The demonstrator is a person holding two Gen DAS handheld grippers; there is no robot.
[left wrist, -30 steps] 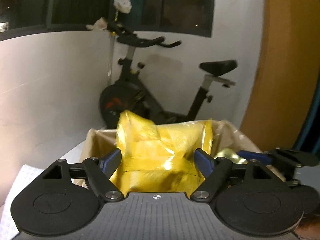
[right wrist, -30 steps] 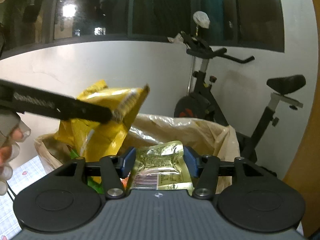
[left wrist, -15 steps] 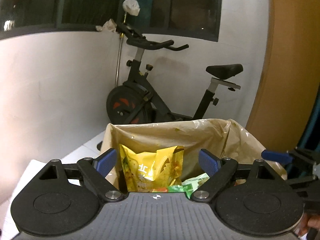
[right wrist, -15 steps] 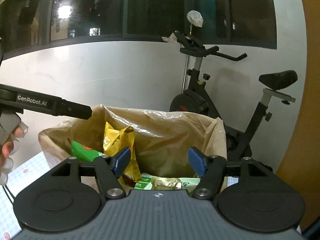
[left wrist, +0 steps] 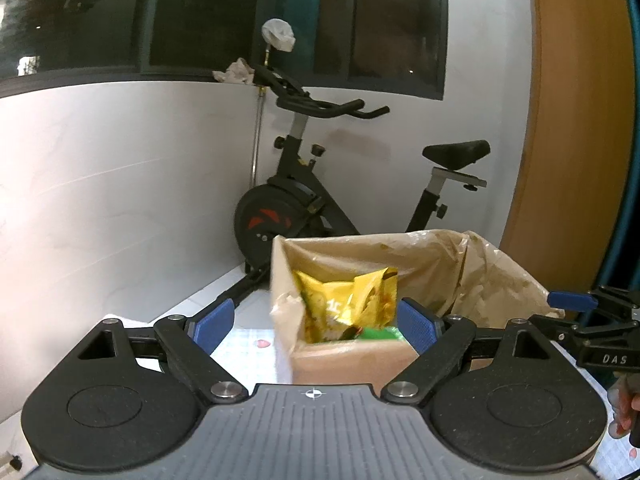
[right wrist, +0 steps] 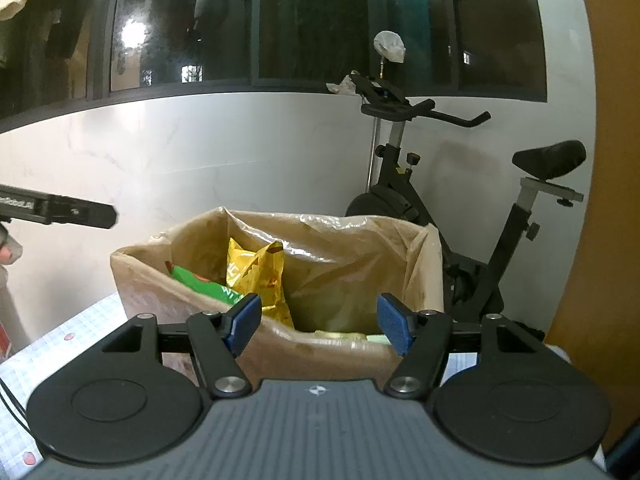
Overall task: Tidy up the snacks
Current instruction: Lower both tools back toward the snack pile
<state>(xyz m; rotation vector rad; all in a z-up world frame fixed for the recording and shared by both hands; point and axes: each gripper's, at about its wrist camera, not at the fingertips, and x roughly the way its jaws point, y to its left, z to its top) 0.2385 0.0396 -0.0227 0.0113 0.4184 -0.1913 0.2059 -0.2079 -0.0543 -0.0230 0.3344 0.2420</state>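
Note:
A cardboard box (left wrist: 352,364) lined with a clear plastic bag stands on the table. A yellow snack bag (left wrist: 344,304) stands upright inside it, beside a green packet (left wrist: 380,333). My left gripper (left wrist: 315,326) is open just short of the box's near left corner, with nothing held. In the right wrist view the same box (right wrist: 320,354) holds the yellow bag (right wrist: 256,276), the green packet (right wrist: 200,284) and a pale packet (right wrist: 344,336) lying low. My right gripper (right wrist: 319,324) is open in front of the box, its pads bare.
A black exercise bike (left wrist: 304,200) stands against the white wall behind the box. An orange wooden panel (left wrist: 580,120) rises at the right. The table wears a white checked cloth (right wrist: 72,340) with small red marks. A person's hand (left wrist: 624,408) shows at the right edge.
The left gripper let go of the yellow bag, which now stands in the box. The right gripper released the pale green-gold packet into the box. Both grippers drew back and opened wider.

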